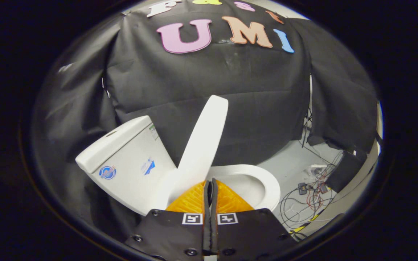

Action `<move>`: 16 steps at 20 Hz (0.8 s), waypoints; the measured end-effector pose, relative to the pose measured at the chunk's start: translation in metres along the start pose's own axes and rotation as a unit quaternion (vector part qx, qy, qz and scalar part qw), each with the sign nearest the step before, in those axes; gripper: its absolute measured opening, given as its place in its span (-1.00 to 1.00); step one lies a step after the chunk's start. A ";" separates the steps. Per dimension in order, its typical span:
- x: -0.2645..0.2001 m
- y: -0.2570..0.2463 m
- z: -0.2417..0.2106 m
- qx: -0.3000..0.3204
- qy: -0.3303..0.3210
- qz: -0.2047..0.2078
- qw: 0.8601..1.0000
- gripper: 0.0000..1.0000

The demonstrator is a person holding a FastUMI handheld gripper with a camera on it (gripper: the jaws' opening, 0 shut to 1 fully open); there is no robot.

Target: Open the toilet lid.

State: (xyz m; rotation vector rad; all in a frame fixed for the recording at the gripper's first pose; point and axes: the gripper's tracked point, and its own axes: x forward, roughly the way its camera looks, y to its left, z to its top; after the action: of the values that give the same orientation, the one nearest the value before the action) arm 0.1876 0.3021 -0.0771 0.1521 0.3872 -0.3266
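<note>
Likely a lab booth, black cloth walls, toilet, loose cables

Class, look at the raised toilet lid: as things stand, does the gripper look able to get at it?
Probably yes. The gripper has its fingers closed together with nothing between them, and the lid stands tilted up just ahead of them, over the seat. Nothing lies between the fingertips and the lid.

I see my gripper pressed closed, raised lid blocking just ahead, tank crowding beyond on one side, open bowl rim and floor clear opposite, cables cluttering farther off.
</note>
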 end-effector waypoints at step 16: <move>-0.003 0.032 0.012 -0.041 -0.018 0.003 0.999 -0.99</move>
State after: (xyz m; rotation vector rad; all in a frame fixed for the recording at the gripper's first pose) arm 0.2004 0.3303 -0.0619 0.0668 0.3641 -0.3070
